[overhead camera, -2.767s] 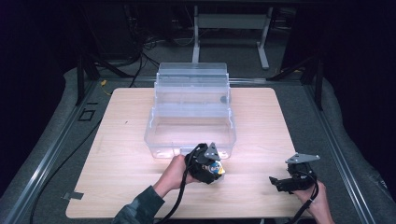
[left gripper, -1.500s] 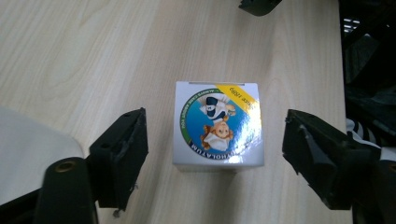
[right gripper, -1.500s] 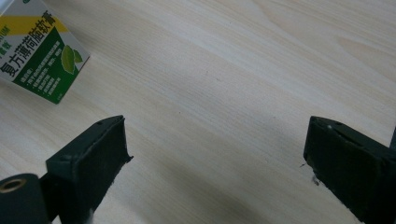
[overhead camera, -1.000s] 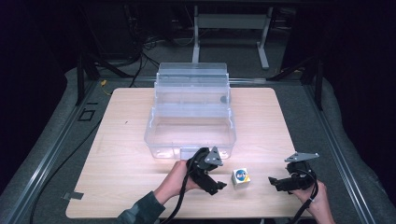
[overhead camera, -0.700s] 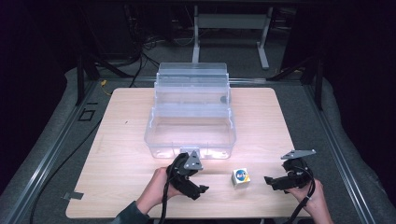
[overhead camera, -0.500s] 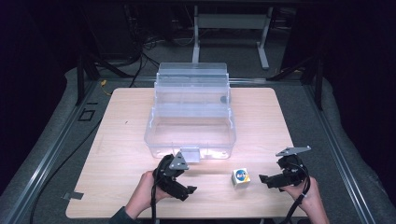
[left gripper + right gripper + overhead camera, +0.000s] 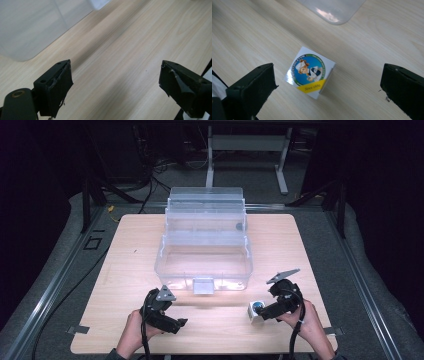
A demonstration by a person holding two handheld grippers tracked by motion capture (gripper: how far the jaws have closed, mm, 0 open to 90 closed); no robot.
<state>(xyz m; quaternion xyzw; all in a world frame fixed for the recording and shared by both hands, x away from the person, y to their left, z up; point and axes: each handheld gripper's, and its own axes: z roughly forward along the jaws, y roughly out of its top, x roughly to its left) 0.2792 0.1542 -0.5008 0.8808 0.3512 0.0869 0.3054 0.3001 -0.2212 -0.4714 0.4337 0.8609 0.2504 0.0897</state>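
Note:
A small white cube box (image 7: 255, 312) with a round blue picture label (image 7: 310, 72) rests on the wooden table (image 7: 132, 255) near its front right. My right gripper (image 7: 263, 313) is just right of it, open. Its jaws have just been opening, and the cube lies between and ahead of them, untouched. My left gripper (image 7: 179, 324) hovers at the front left, open over bare wood (image 7: 117, 62) with nothing between its jaws. A clear plastic box (image 7: 205, 252) stands open at the table's middle.
The clear box's front latch tab (image 7: 203, 285) juts toward me between the two hands. A corner of the box (image 7: 27, 27) lies left of the left jaws, and another corner (image 7: 332, 10) beyond the cube. Dark floor, cables and a metal stand (image 7: 245, 150) surround the table.
The left gripper has drawn back left and toward the front edge, away from the cube it had set down. The right gripper has moved left, up to the cube.

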